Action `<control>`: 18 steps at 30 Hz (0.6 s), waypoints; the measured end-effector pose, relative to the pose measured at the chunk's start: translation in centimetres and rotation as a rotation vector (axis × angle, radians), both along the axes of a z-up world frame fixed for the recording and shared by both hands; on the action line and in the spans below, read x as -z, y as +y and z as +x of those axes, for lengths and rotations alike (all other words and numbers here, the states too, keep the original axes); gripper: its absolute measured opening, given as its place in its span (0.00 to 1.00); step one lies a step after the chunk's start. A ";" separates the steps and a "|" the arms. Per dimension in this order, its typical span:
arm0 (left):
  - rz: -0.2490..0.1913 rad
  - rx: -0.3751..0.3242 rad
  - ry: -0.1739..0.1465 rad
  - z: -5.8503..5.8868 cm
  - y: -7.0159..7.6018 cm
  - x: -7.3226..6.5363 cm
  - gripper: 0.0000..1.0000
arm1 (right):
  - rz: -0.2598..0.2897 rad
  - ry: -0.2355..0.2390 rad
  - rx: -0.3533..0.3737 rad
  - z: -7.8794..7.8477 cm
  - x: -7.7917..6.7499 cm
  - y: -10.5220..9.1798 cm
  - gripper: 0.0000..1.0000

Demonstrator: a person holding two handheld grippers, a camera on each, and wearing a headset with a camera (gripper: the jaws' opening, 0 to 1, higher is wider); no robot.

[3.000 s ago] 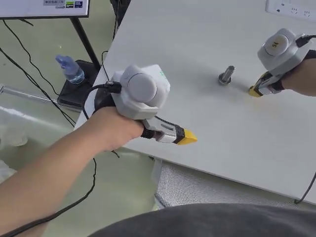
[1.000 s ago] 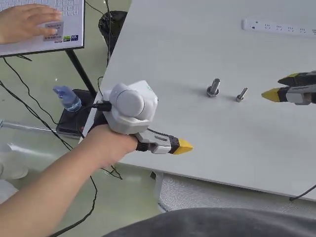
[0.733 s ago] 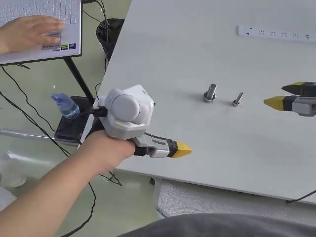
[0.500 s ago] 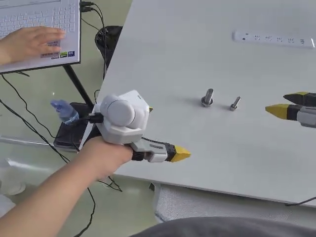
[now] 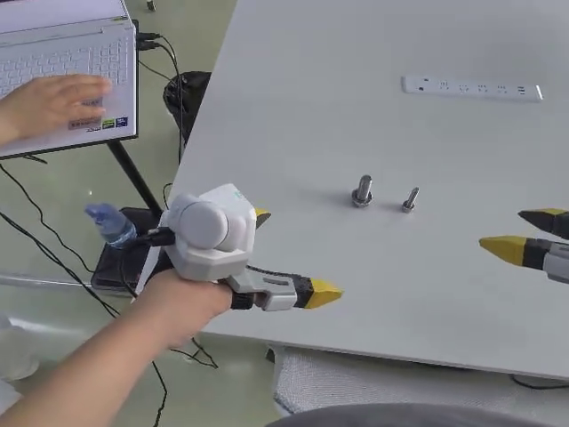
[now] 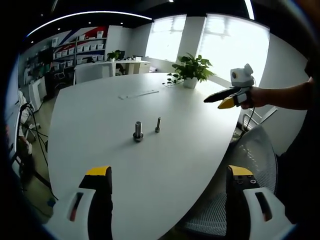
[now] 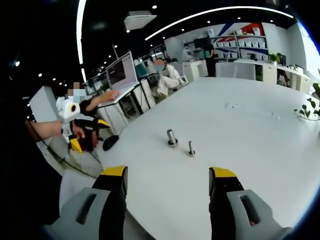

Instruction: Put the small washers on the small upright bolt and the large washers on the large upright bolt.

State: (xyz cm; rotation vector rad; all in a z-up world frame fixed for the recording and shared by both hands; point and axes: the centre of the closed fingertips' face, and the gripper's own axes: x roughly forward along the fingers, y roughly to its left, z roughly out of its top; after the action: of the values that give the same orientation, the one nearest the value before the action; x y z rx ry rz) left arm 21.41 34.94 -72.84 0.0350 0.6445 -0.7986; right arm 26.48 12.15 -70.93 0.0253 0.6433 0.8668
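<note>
large bolt (image 5: 362, 191): one, upright, head down on the white tabletop (image 5: 293, 107).
small bolt (image 5: 410, 199): one, upright, just beside the large bolt on its right in the head view, not touching it. Two upright pieces in all.
left gripper (image 6: 169, 174): one, jaws spread wide with nothing between them. It is held at the near left edge of the tabletop, well apart from the pair.
right gripper (image 5: 516, 230): one, jaws wide and empty. It hovers over the tabletop at the right edge of the head view, tips pointing toward the small bolt and clear of it.
power strip (image 5: 471, 88): one, lying on the tabletop beyond the pair.
laptop (image 5: 67, 58): one, on a stand off the tabletop's left side, with a hand (image 5: 49, 102) on its keys.
bottle (image 5: 111, 224): one, low by the stand's foot.
</note>
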 end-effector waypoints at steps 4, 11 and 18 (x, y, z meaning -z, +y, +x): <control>-0.031 -0.021 0.007 -0.3 0.2 -0.3 0.96 | 0.026 -0.028 0.001 -0.8 -0.4 -0.1 0.75; -0.069 -0.046 0.009 -0.3 0.6 -0.8 0.97 | 0.054 -0.062 -0.021 -1.8 -0.8 0.0 0.86; -0.069 -0.045 0.009 -0.7 0.6 -0.8 0.98 | 0.060 -0.072 -0.040 -2.5 -0.5 0.3 0.98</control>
State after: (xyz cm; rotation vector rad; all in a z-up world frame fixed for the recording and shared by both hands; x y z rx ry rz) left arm 20.74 35.53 -72.05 -0.0455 0.6241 -0.7771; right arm 23.94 12.46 -70.42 0.0354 0.5517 0.9216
